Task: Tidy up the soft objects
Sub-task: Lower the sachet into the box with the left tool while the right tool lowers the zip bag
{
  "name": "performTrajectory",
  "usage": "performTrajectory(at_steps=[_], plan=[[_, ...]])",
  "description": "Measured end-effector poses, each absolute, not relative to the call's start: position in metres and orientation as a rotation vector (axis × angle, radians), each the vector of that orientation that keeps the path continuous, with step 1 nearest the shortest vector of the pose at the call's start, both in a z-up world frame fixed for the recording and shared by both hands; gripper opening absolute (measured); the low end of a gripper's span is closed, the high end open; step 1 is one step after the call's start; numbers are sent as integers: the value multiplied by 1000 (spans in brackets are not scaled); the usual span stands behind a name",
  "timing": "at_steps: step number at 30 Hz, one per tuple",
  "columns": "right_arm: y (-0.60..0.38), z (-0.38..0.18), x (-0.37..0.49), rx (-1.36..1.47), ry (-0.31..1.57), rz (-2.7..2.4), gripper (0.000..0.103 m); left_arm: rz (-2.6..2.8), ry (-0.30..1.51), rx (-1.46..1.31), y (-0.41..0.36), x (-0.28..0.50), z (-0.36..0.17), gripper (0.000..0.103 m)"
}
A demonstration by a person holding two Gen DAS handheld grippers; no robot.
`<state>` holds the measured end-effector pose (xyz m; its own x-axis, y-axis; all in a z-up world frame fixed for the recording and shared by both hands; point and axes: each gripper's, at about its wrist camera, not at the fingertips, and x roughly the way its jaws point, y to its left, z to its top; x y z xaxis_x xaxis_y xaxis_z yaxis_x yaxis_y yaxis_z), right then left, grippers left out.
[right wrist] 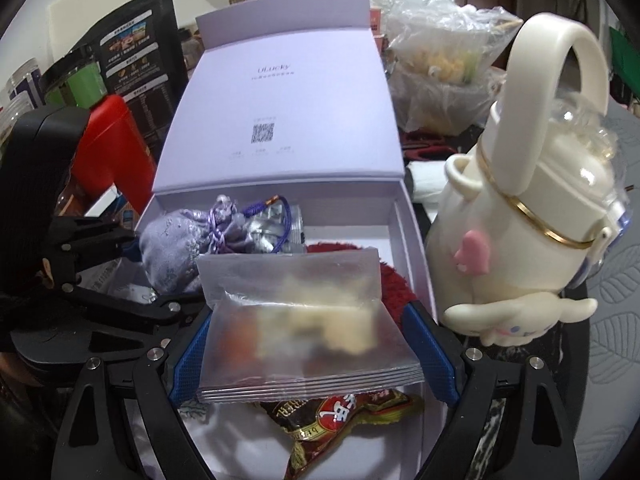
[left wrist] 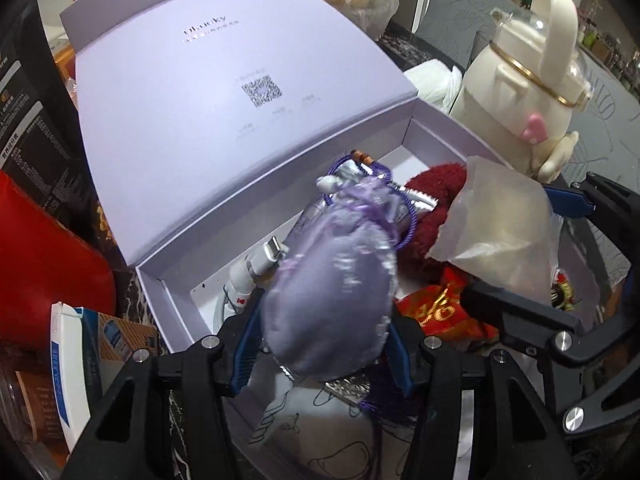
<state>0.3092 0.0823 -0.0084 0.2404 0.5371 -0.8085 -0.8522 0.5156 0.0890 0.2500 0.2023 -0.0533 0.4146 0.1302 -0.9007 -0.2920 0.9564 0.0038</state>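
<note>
**Two grippers, two soft packs, one open box**

You are working with one lavender box [right wrist: 408, 216], its lid [right wrist: 280, 120] standing open behind it. You are carrying two soft things over it: one lilac satin pouch [left wrist: 332, 292] and one frosted zip bag [right wrist: 304, 320]. Lying inside the box are one red fuzzy piece [left wrist: 432, 208], one silver foil packet [right wrist: 276, 228] and one red printed pouch [left wrist: 432, 308]; a white cable plug [left wrist: 260, 260] is showing there too. One cream rabbit-shaped bottle [right wrist: 532, 240] is standing just beside the box's right wall.

You are tilting both grippers steeply downward over the box interior, side by side.

Your left gripper [left wrist: 320, 344] is clamping the lilac satin pouch, its blue pads [left wrist: 244, 344] pressing into the pouch's lower sides with a narrow gap, the drawstring neck pointing away toward the lid.

Your right gripper [right wrist: 312, 360] is standing wide, and its blue pads [right wrist: 432, 356] are pressing on both side edges of the frosted zip bag, which is spanning the whole gap and hanging above the red fuzzy piece. In the right wrist view a brown-and-red snack wrapper [right wrist: 340, 416] is lying beneath the bag.
</note>
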Motion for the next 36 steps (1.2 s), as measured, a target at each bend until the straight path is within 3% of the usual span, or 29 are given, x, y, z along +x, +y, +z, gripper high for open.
performTrajectory(at_steps=[16, 28, 31, 36], plan=[[90, -17, 299, -520, 906, 1006, 90, 266, 1155, -89, 187, 261, -66, 54], [81, -5, 299, -506, 905, 989, 92, 252, 1082, -117, 183, 253, -42, 54], [81, -5, 300, -502, 910, 982, 99, 239, 1081, -133, 181, 253, -39, 54], [79, -7, 307, -460, 942, 987, 102, 278, 1079, -117, 191, 243, -34, 80]])
